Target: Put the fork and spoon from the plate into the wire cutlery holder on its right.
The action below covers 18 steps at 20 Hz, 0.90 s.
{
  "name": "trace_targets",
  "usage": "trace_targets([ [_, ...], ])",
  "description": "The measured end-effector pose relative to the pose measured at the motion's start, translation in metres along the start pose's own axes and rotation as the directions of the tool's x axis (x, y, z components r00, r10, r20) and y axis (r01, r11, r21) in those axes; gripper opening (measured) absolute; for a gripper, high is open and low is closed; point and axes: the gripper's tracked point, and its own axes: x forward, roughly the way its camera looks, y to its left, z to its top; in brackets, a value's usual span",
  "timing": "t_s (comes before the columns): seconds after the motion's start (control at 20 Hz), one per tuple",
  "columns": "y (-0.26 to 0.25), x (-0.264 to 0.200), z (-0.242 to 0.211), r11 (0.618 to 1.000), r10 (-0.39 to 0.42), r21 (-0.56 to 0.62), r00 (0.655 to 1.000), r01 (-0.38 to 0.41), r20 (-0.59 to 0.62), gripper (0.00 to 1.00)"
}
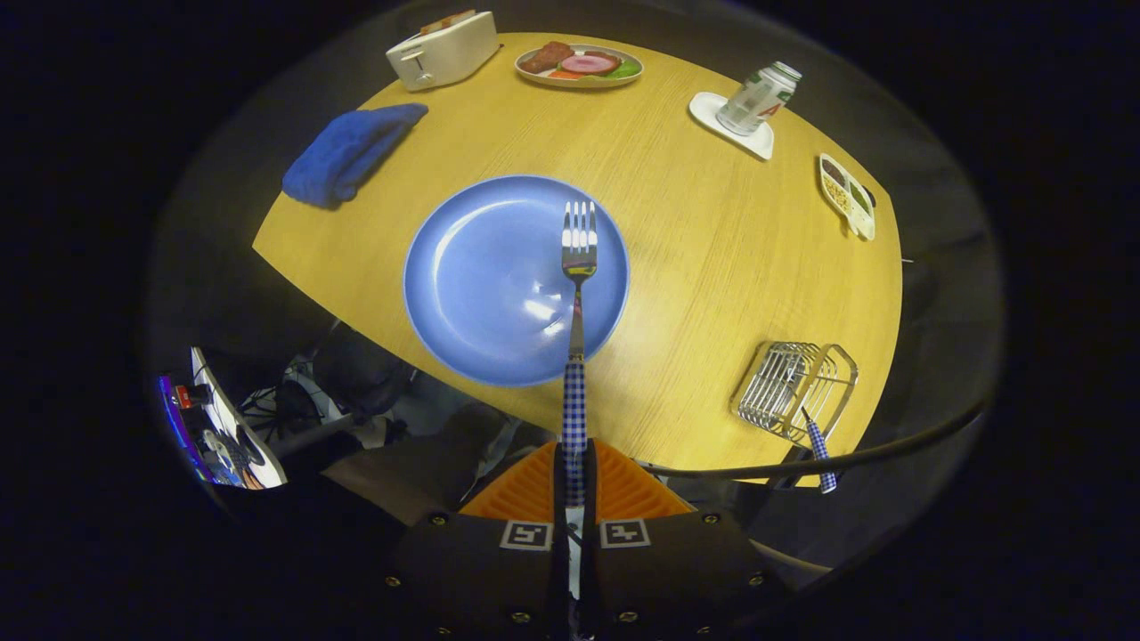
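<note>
My gripper [575,472] is shut on the checkered handle of the fork [577,267], which points straight ahead with its tines over the blue plate [481,285]. The gripper is raised well above the round wooden table. The plate has nothing lying in it. To the plate's right, near the table's near edge, stands the wire cutlery holder [784,387]. A checkered handle [819,454] sticks out of the holder toward me; it looks like the spoon's, its bowl hidden among the wires.
A blue cloth [352,151] lies left of the plate. Farther off stand a white toaster [443,49], a plate of food [579,65], a can on a white coaster [757,100] and a small divided dish [846,194]. A dark cable [855,454] crosses below the holder.
</note>
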Motion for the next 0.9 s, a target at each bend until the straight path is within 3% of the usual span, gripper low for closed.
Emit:
trace_targets([
  [0.45,-0.055,-0.056,-0.064,0.992,-0.009,0.128,1.0,0.007,0.015,0.05],
  [0.9,-0.126,-0.09,-0.143,0.98,-0.045,0.186,0.992,0.067,-0.12,0.05],
])
